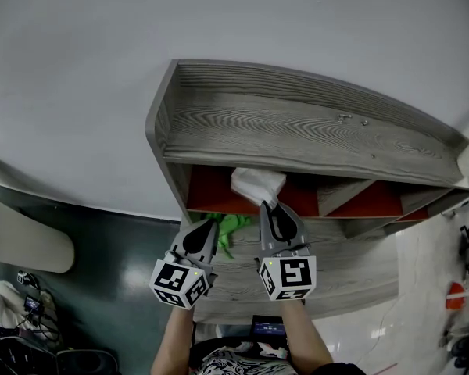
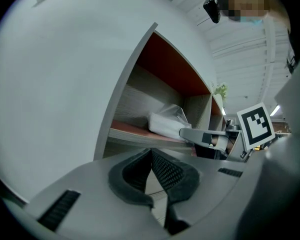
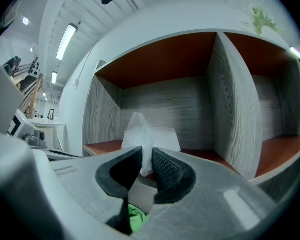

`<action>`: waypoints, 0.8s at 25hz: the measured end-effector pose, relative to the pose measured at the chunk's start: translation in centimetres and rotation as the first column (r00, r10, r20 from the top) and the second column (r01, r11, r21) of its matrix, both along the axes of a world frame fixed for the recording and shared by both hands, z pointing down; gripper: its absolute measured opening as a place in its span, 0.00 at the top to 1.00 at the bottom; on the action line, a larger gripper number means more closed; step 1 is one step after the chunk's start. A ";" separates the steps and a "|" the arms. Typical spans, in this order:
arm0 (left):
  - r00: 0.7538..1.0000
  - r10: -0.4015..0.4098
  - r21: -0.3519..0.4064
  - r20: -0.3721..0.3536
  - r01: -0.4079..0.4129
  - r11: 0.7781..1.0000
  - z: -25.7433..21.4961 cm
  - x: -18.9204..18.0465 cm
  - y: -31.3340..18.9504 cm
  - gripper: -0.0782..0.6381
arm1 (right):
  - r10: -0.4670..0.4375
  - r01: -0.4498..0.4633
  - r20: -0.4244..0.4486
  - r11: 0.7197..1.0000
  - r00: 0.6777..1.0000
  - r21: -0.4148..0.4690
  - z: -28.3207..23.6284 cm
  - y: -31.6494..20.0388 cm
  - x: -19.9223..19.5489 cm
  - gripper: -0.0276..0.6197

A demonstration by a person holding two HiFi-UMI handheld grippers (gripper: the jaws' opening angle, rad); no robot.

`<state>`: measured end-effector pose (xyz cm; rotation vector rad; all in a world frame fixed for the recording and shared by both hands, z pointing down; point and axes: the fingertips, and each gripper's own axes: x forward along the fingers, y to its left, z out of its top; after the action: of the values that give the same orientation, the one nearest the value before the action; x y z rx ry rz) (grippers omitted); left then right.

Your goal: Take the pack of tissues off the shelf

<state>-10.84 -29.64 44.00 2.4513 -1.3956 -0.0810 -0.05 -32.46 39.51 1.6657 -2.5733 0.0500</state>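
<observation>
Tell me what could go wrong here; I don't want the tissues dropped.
1. The right gripper pinches only loose film on the pack of tissues, so it may slip or tear when pulled.
2. The left gripper is shut and off to one side, so nothing would likely catch the pack if it slid off the shelf.

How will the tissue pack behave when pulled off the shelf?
Probably soft and light: the pack looks like crinkled plastic wrap around tissues. The right gripper pinches only a loose flap, so the pack may sag or slip.
</observation>
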 end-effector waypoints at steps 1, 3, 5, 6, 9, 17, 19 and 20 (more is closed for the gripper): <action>1.000 -0.001 0.000 -0.001 0.001 1.000 0.0 0.0 0.0 0.88 | 0.001 -0.001 0.002 1.000 1.000 0.000 0.0 0.0 0.0 0.85; 1.000 -0.004 0.000 -0.003 0.004 1.000 -0.1 -0.1 0.0 0.88 | -0.002 0.002 0.010 1.000 1.000 -0.001 0.0 0.0 0.1 0.86; 1.000 -0.009 0.000 -0.002 0.009 1.000 -0.1 -0.3 0.0 0.88 | -0.009 0.008 0.025 1.000 1.000 0.003 -0.1 0.0 0.1 0.86; 1.000 -0.012 0.001 -0.002 0.012 1.000 -0.2 -0.4 0.0 0.88 | -0.011 0.011 0.030 1.000 0.999 0.006 -0.2 0.1 0.2 0.87; 1.000 -0.020 0.004 0.004 0.020 1.000 -0.4 -0.6 0.1 0.88 | -0.014 0.013 0.040 1.000 0.999 0.014 -0.4 0.1 0.3 0.88; 1.000 -0.023 0.007 0.019 0.023 1.000 -0.5 -0.5 0.5 0.88 | -0.010 0.009 0.050 1.000 0.999 0.026 -0.8 0.7 1.0 0.89; 0.999 -0.018 0.015 0.048 0.017 1.000 -0.7 -0.1 0.6 0.88 | -0.013 0.011 0.058 1.000 0.998 0.027 -0.9 1.0 1.3 0.89; 0.998 -0.015 0.021 0.060 0.014 1.000 -0.9 0.0 0.7 0.88 | -0.014 0.012 0.061 1.000 0.998 0.028 -1.0 1.2 1.4 0.89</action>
<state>-10.79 -28.94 43.11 2.4795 -1.4448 -0.0243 1.34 -31.30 38.53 1.6820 -2.6410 0.0659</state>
